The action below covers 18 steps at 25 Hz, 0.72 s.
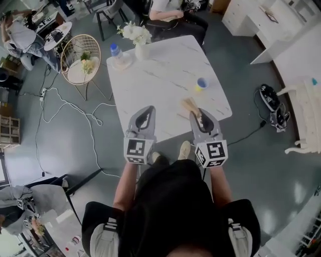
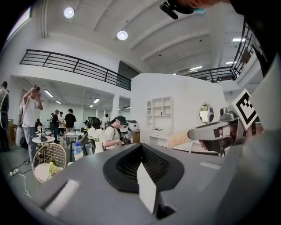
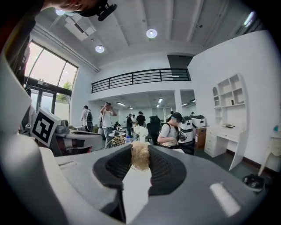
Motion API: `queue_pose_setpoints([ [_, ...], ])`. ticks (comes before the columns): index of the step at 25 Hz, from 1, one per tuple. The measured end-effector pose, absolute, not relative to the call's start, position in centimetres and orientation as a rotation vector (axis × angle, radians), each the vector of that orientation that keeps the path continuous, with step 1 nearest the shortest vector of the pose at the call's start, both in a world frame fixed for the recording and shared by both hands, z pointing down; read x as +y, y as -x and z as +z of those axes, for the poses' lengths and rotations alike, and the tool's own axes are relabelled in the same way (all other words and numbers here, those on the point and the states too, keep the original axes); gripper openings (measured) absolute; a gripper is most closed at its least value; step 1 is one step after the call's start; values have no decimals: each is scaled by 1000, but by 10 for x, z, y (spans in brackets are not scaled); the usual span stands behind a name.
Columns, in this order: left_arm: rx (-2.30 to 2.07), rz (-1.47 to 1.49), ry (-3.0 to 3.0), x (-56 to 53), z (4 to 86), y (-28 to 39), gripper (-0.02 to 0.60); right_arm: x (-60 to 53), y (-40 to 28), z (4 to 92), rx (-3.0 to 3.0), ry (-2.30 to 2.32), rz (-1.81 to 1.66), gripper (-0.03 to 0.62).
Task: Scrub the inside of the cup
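We're standing at the near edge of the white marble table [image 1: 150,85] with both tools held out low and close to level, side by side. The left gripper [image 1: 146,111] is clenched, its jaws pressed together on nothing at all. The right gripper [image 1: 196,115] is grasping a tan, fibrous scrubbing brush [image 1: 189,105]. In its own view the bristly tuft sits wedged right between the two dark pads.

Now for the direction of that brush. From the head view its long axis runs on from the gripper's own line, away from us across the tabletop and slanting a touch to the left. The frayed end leads, and it pokes out just past the jaw tips, over the near part of the table.

And there's the cup [image 1: 201,84], yellow outside and blue inside. It stands upright, mouth up, farther out on the table toward its right edge, beyond the brush tip, a little to its right and clear of it. Neither gripper touches the cup.

At the far end we see a vase of white flowers [image 1: 136,37] and a water bottle [image 1: 116,53] near the left corner. A seated person [image 1: 173,15] is just behind the table, and a round wicker chair [image 1: 80,59] stands off to the left on the grey floor.
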<state>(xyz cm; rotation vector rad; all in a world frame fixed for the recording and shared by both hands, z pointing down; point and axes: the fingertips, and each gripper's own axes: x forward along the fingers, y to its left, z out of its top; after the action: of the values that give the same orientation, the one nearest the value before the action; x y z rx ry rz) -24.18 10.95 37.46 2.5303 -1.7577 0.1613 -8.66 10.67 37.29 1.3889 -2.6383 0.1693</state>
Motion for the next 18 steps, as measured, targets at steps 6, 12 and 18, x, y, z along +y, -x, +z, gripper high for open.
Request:
queue_pose_setpoints([
  [6,-1666,161,-2594,78,376,174,8,85,18,378,-2580,-1486,193,107],
  [12,-1608,179,-2614,49,381,118,8,61,-45,384,-2535,-1562,217,107],
  [18,-1554,198,-2656,28,391,65,8,43,-94,395,-2521,-1597,246,107],
])
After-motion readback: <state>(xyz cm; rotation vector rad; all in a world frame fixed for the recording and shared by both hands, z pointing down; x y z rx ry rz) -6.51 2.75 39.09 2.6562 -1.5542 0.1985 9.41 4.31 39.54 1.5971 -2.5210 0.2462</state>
